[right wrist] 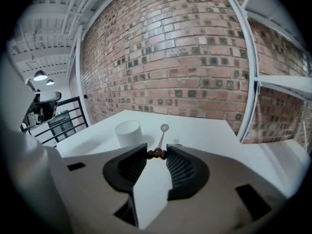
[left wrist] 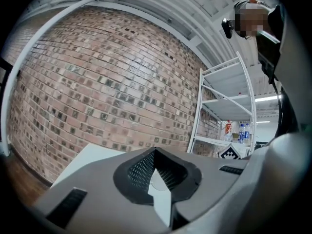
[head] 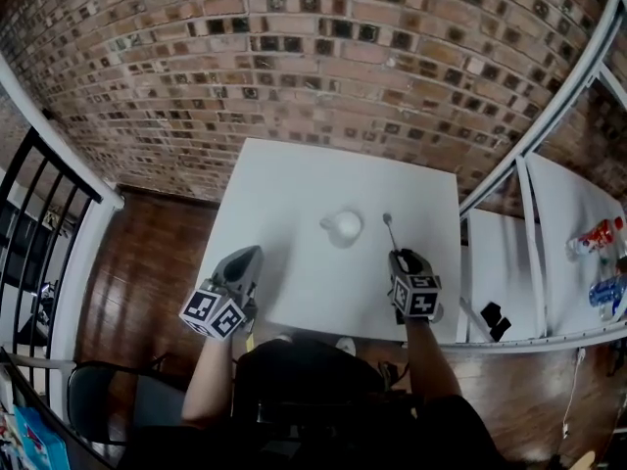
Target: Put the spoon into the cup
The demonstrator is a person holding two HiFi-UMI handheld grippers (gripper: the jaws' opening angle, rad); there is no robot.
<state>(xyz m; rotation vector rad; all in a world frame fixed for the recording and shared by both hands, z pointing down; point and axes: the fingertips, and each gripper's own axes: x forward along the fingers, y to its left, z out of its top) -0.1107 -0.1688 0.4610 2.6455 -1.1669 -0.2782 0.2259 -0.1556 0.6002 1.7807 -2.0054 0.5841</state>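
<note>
A white cup stands near the middle of the white table. To its right my right gripper is shut on the brown beaded end of a thin metal spoon, which points away from me above the table. In the right gripper view the spoon sticks forward from between the fingertips of the right gripper, its bowl up front, with the cup just left of it. My left gripper hovers over the table's near left part, shut and holding nothing. In its own view the left gripper faces the brick wall.
A brick wall runs behind the table. A white metal shelf at the right carries bottles and a small black object. A black railing stands at the left, and a dark chair near me.
</note>
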